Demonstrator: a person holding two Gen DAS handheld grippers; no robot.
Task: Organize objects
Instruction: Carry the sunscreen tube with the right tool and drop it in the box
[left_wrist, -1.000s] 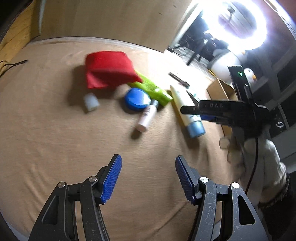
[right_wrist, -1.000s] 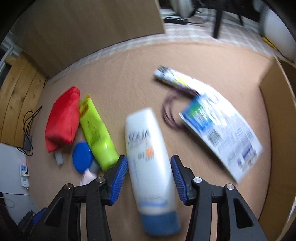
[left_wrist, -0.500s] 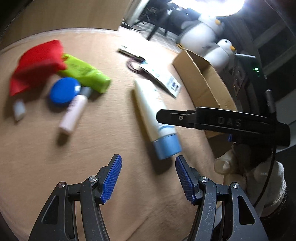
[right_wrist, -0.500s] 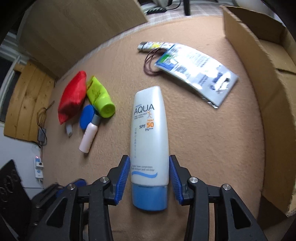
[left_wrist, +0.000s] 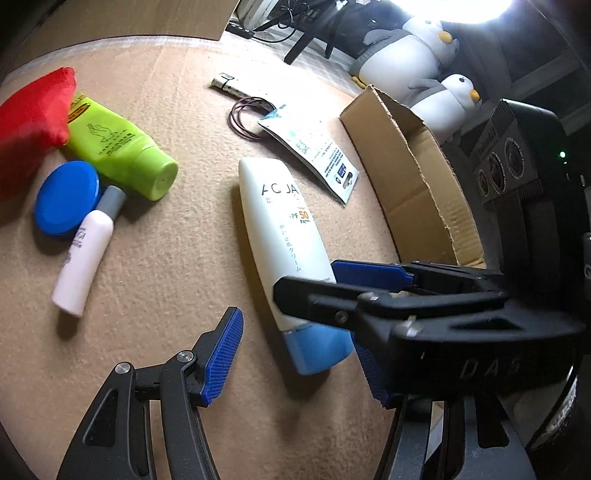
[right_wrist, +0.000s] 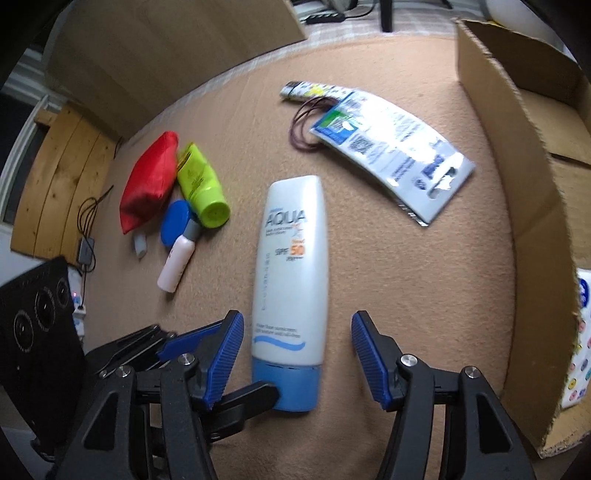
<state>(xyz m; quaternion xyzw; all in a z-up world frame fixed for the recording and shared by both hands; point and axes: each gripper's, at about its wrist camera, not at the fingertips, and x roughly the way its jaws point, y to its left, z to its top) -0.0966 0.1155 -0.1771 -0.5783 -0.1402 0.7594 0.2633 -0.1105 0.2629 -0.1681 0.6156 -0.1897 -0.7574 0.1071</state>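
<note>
1. Right wrist view: the tall white plastic sunscreen bottle with a blue cap (right_wrist: 290, 280) lies flat on the soft tan carpet (right_wrist: 424, 295), cap end nearest the camera.
2. The right gripper (right_wrist: 297, 356) has just been opening its jaws. The bottle sits between them, but the blue pads do not press on it. There is a gap on both sides, so it is let go.
3. The left gripper (left_wrist: 295, 354) is open too and holds nothing. One of its fingers (right_wrist: 255, 397) pokes in close to the blue cap.
4. The big brown cardboard box (right_wrist: 524, 155) stands open just to the right of the bottle. I think the bottle may need to go in there.
5. The bottle looks smooth and a bit slippery. It is likely light, and its flat sides may squash a little if squeezed hard.
6. The best place to hold it looks like low on the white body, just above the cap, where it is wide and firmer. The cap itself is round and could slip.
7. Other things lie well apart on the left: a red cloth pouch (right_wrist: 149, 182), a lime green tube (right_wrist: 201, 186), a round blue lid (right_wrist: 176, 221) and a small white bottle with a grey cap (right_wrist: 177, 260).
8. A flat white and blue packet (right_wrist: 391, 147) lies farther back, near the box.
</note>
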